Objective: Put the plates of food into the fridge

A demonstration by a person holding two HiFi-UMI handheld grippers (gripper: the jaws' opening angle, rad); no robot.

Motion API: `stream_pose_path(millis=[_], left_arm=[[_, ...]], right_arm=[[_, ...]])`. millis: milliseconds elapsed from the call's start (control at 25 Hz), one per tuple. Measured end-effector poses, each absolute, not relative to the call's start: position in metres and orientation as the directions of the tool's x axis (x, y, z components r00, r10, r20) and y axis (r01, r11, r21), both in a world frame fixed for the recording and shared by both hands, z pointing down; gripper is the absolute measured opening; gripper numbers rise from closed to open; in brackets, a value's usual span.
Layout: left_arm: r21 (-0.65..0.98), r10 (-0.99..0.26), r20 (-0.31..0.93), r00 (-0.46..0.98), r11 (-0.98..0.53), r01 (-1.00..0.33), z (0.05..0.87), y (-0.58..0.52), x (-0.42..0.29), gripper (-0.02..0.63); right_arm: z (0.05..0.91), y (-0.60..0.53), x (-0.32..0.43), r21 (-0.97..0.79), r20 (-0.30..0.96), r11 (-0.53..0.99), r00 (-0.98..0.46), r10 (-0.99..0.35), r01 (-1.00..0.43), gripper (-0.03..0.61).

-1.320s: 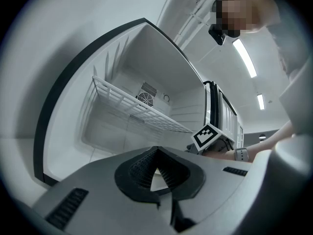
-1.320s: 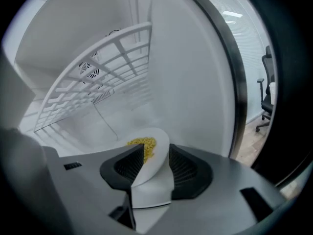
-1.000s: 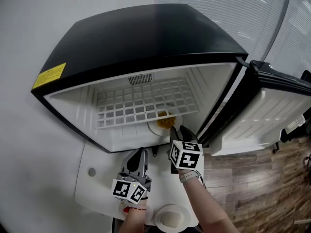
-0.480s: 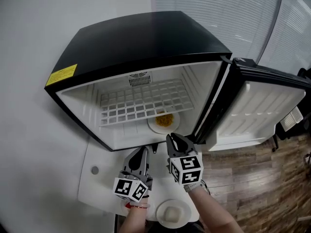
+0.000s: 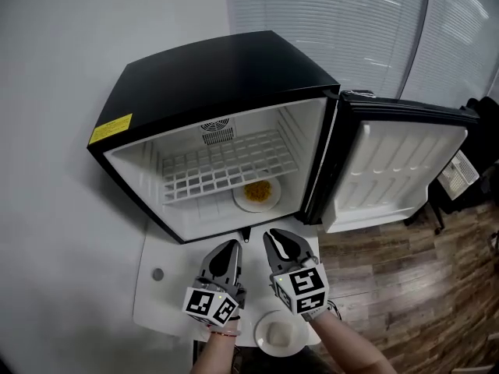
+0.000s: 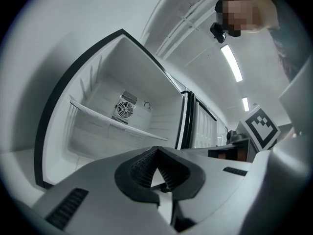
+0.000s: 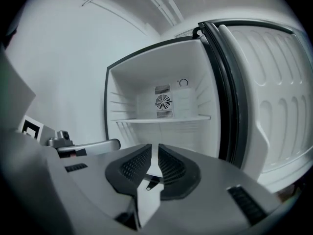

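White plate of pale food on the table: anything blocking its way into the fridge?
Nothing visible blocks the white plate. The black fridge has its door open; inside, the wire shelf and the floor left of the plate of yellow food are free.

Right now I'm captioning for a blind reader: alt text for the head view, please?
A black fridge stands open, door swung right, a plate of yellow food on its floor. In front, above a white table, are the left gripper and the right gripper, whose empty jaws have just been closing; a second plate lies nearest the camera.
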State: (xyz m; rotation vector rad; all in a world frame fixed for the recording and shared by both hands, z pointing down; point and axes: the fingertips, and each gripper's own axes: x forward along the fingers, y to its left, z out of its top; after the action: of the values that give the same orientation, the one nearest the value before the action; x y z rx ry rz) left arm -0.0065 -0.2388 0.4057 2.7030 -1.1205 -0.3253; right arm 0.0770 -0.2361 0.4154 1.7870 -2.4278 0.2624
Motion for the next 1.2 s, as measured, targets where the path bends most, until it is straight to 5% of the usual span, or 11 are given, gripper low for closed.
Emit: stream_pose_path(millis=[840, 1200], left_arm=[[0.205, -0.716, -0.105, 0.69, -0.695, -0.689, 0.39, -0.12, -0.024, 0.006], [0.219, -0.719, -0.073, 0.692, -0.688, -0.692, 0.415, -0.027, -0.04, 0.006]], right_arm=[[0.423, -0.086, 0.096, -0.036, 0.207, 0.279, -0.28, -0.937, -0.96, 0.049], [0.479, 0.037, 0.101, -0.145, 0.335, 0.183, -0.222, -0.916, -0.972, 0.051]])
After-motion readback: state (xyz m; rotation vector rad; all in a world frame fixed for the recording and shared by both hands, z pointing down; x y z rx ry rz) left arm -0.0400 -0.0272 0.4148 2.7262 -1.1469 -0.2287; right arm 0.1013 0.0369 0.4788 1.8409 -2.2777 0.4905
